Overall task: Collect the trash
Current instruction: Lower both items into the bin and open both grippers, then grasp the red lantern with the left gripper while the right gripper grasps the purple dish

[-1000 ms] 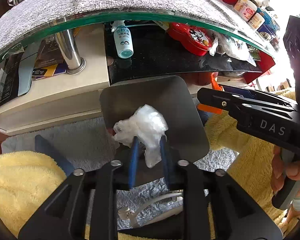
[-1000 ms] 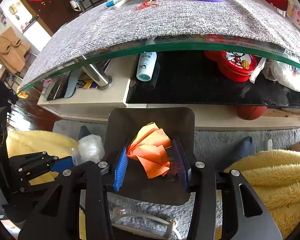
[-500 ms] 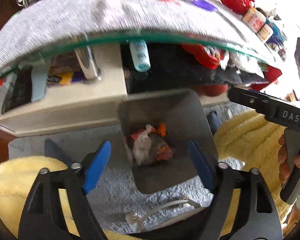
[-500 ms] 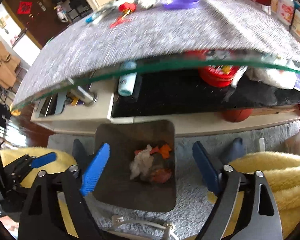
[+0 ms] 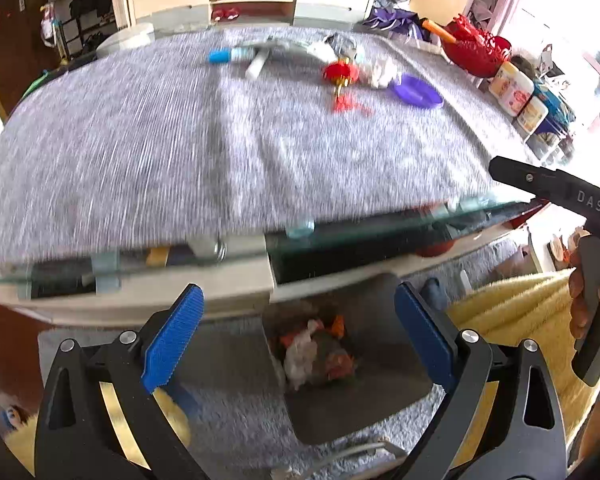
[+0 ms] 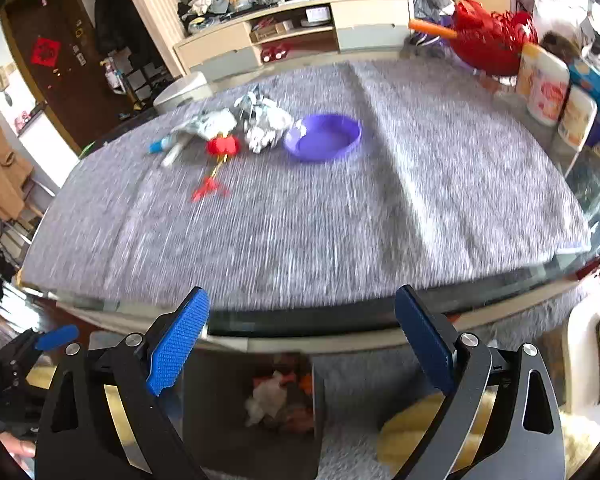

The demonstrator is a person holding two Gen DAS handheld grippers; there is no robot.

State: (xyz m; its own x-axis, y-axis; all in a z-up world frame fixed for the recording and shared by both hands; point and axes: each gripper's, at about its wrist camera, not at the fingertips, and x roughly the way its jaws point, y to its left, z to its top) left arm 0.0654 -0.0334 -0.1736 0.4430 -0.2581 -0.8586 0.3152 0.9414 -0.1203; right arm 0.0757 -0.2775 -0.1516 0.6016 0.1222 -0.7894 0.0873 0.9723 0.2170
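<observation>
**Both claws empty, trash in the bin**

Since a second ago the white plastic wad [image 5: 300, 356] and orange paper [image 5: 338, 325] have dropped into the grey bin [image 5: 384, 396]. Left gripper [image 5: 296, 336] and right gripper [image 6: 300, 344] have just been opening; jaws spread, nothing between. More crumpled trash [image 6: 262, 122] lies at twelve o'clock on the table [image 6: 340, 220].

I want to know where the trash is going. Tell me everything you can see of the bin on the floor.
The bin is a dark grey, square, open-topped container with rounded corners, seemingly smooth plastic or metal. It stands upright on the grey rug, just in front of the table. Inside lie crumpled scraps: white, orange and red. In the right wrist view it sits low, between the open fingers. No gripper touches it. Blur hides finer detail.
</observation>
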